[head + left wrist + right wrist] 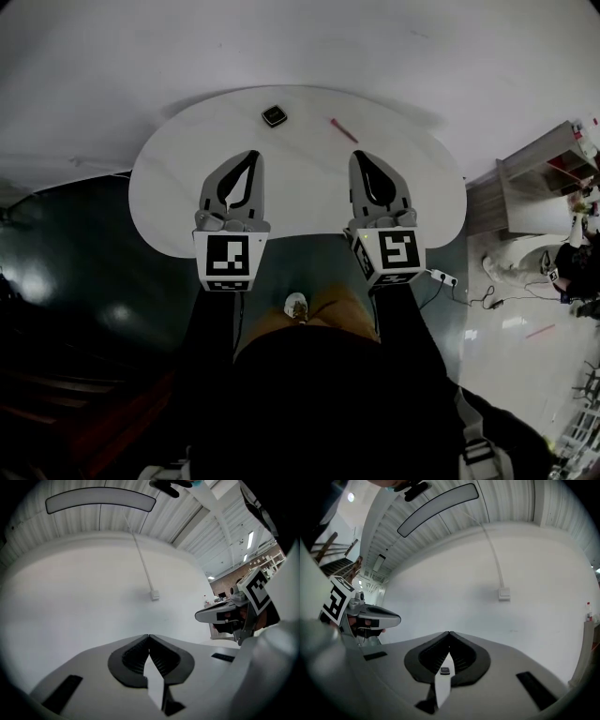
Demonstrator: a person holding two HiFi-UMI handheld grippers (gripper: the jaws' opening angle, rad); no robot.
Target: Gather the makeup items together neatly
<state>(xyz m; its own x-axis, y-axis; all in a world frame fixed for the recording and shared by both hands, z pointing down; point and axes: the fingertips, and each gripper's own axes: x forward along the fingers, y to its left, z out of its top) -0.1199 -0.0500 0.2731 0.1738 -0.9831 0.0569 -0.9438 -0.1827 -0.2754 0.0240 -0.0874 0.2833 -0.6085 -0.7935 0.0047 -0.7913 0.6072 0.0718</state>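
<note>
On the white round table [187,187] lie a small black square compact [273,116] and a thin pink stick [343,130], both near the far edge. My left gripper [252,157] hovers over the table's near half, shut and empty, a little short and left of the compact. My right gripper [362,157] hangs level with it, also shut and empty, just short of the stick. In the left gripper view the jaws [149,636] meet tip to tip. The right gripper view shows shut jaws [449,633] and the compact [445,670] in the slit below them.
The table's near edge runs just behind both grippers. A white power strip [442,277] with cables lies on the floor at the right. A wooden shelf unit [534,178] stands further right. A white wall with a cable and socket [504,593] rises behind the table.
</note>
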